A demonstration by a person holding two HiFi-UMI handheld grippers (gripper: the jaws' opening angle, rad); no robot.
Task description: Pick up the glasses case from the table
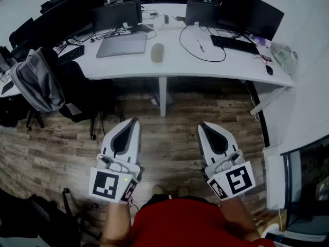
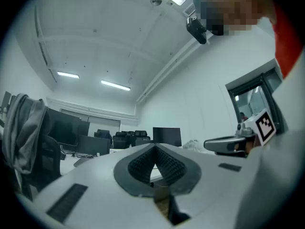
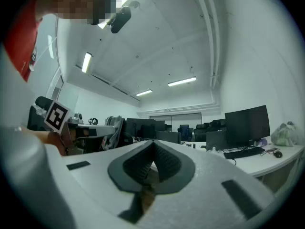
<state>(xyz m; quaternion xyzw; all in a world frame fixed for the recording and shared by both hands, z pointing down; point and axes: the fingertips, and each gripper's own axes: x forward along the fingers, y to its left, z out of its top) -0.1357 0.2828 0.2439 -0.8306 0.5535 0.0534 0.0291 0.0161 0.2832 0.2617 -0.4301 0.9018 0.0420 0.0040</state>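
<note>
Beige and rounded, the glasses case (image 1: 157, 52) lay on the white table (image 1: 216, 66), just beside a grey laptop (image 1: 121, 44) and well apart from both grippers. The left gripper (image 1: 133, 121) and right gripper (image 1: 204, 125) hung over wooden floor (image 1: 169, 133), jaws clenched together on nothing. Unless one opened before arriving, its tips would likely shove the smooth case away or against the laptop rather than grasp it.
</note>
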